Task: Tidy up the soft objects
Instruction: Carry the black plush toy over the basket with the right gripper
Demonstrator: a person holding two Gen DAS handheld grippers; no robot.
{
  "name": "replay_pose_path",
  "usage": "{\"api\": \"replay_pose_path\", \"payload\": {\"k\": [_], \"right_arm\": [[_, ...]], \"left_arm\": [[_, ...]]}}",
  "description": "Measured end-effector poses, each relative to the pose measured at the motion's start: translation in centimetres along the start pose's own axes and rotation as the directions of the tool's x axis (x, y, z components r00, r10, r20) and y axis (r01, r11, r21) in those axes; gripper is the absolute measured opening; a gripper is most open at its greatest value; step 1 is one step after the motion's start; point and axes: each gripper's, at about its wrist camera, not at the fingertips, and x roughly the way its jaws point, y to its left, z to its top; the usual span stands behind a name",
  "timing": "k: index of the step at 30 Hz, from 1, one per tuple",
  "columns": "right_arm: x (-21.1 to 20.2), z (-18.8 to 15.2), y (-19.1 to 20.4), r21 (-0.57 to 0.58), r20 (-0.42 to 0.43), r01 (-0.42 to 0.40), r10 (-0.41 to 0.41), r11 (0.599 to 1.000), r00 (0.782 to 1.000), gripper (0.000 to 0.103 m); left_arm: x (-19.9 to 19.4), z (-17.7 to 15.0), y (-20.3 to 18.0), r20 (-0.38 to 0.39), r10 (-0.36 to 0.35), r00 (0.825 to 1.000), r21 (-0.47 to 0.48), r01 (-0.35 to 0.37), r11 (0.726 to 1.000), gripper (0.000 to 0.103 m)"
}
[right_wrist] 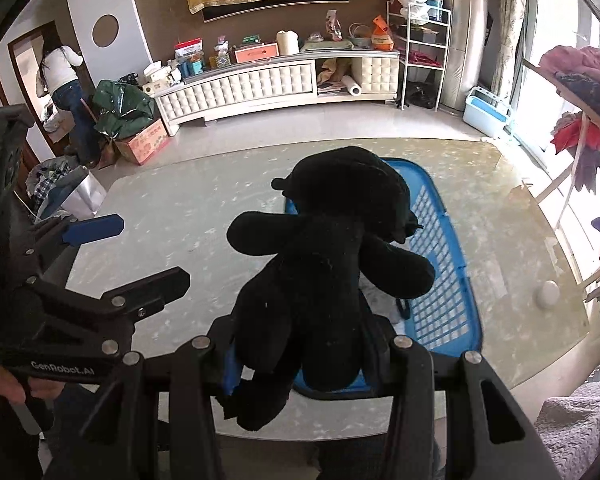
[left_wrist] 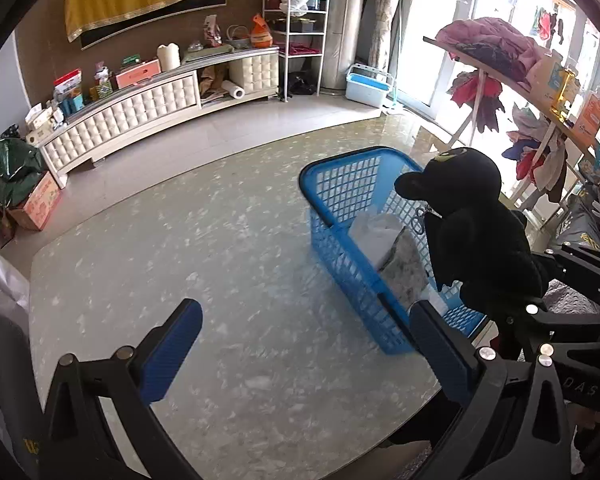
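Right wrist view shows my right gripper clamped on the lower body of a black plush toy, which hangs upright above the near end of the blue basket on the pale table. From the left wrist view, my left gripper stands wide with nothing between its fingers, the basket at two o'clock from it, white and grey soft things inside.

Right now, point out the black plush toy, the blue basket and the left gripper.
black plush toy (right_wrist: 320, 264): right wrist view, on its torso.
blue basket (left_wrist: 348, 188): left wrist view, on its far mesh wall.
left gripper (left_wrist: 300, 344): left wrist view, midway between its blue fingers.
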Motion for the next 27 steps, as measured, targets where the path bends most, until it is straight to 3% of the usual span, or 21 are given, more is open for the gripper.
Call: {"api": "replay_pose_path", "payload": {"k": [17, 27], "right_arm": [[3.2, -0.1, -1.7, 0.022, -0.061, 0.028, -0.026, 0.999, 0.998, 0.045], [6.3, 0.1, -1.4, 0.02, -0.119, 0.025, -0.022, 1.0, 0.993, 0.045]], "left_arm": [[6.4, 2.6, -2.5, -0.073, -0.031, 0.997, 0.042, 0.034, 0.999, 0.103], [10.3, 3.0, -1.6, -0.13, -0.04, 0.991, 0.037, 0.045, 0.998, 0.103]]}}
